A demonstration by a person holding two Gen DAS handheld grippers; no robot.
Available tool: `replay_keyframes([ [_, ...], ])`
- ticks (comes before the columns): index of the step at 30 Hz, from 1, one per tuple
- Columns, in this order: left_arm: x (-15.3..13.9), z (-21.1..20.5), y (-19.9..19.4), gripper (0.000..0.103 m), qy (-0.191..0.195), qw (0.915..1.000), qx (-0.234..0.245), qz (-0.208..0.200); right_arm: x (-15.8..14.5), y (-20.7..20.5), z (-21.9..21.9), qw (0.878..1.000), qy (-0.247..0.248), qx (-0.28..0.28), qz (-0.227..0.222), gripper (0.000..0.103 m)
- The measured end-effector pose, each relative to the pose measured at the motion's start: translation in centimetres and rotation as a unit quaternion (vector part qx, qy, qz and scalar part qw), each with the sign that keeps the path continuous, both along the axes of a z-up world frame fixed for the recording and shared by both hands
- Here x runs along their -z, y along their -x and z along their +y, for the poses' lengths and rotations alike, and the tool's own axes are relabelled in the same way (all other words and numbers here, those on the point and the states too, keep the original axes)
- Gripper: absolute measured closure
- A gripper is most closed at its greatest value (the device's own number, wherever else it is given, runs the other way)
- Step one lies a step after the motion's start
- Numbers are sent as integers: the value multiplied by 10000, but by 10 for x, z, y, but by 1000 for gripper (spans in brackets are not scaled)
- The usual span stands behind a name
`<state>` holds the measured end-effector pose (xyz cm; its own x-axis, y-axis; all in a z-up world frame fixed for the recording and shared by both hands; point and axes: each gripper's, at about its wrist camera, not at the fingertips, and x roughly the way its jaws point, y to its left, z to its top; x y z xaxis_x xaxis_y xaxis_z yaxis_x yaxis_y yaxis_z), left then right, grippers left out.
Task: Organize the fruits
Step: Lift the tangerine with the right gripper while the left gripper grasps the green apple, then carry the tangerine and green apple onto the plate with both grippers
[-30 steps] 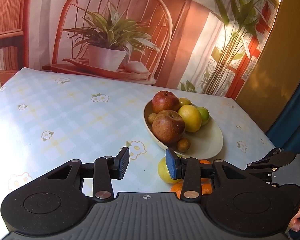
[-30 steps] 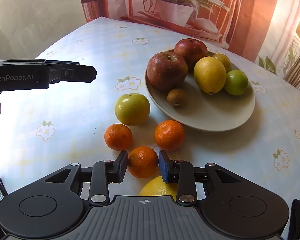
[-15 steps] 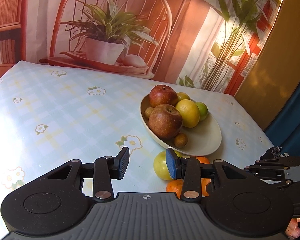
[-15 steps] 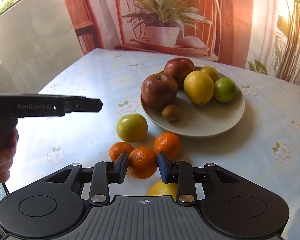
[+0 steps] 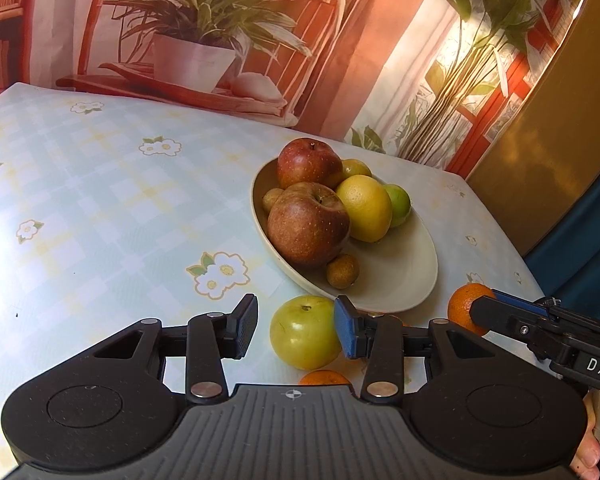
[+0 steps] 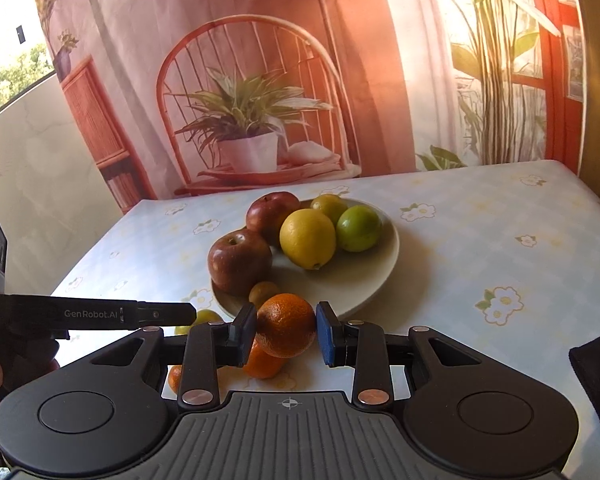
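Right gripper [image 6: 286, 326] lifted, clamping orange [image 6: 286, 325]; left gripper [image 5: 296, 326] opening, empty

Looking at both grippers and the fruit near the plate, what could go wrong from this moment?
1. The right gripper pinches a round orange only at its sides; it may slip out and roll across the table.
2. The plate is already crowded with apples and citrus on one side, so an added fruit may roll off.
3. The left gripper, its jaws just opening, is near the green apple, close to the right gripper; they might bump.
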<state>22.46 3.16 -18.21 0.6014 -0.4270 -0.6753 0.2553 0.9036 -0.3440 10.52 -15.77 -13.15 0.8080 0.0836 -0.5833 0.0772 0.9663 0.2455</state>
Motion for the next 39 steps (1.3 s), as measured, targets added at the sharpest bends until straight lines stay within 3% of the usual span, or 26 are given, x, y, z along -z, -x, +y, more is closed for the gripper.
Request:
replay_keyframes([
  [3, 2, -4, -3, 52, 6, 10000, 8, 12, 1, 1, -8, 9999, -94, 61, -76, 74],
  [26, 8, -16, -6, 55, -53, 9996, 205, 183, 13, 9, -28, 9982, -484, 205, -274, 74],
  [33, -16, -16, 1, 56, -143, 9992, 243, -281, 13, 9, -35, 9976, -555, 269, -319, 74],
  [39, -32, -47, -9, 55, -351, 9955, 676, -565, 13, -3, -45, 9980, -483, 237, -340, 74],
])
